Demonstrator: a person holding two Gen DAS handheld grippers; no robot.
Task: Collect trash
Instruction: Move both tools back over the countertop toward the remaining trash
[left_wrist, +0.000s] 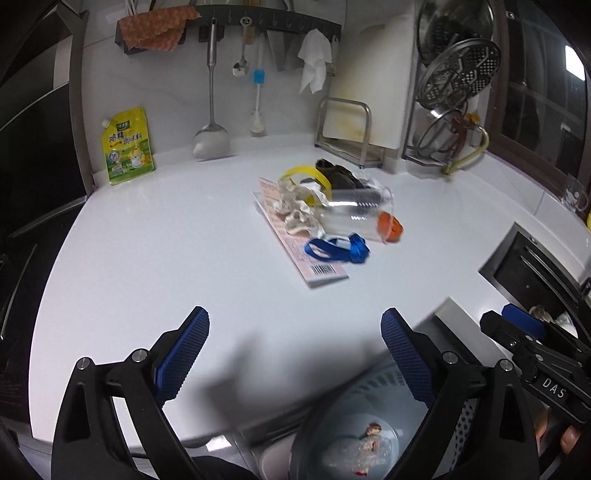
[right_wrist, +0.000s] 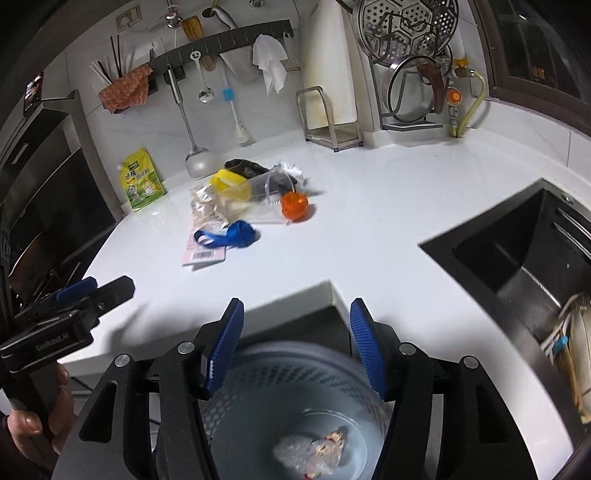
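A heap of trash lies on the white counter: a pink barcoded card, blue ribbon, clear plastic cup, orange ball, yellow ring, crumpled wrappers and a dark rag. The heap also shows in the right wrist view, with the ribbon and orange ball. A grey perforated bin below the counter edge holds a crumpled clear wrapper. My left gripper is open and empty above the counter's front edge. My right gripper is open and empty over the bin.
A dark sink is set in the counter at right. A yellow seasoning pouch leans on the back wall. Utensils hang from a rail. A dish rack with lids stands at back right.
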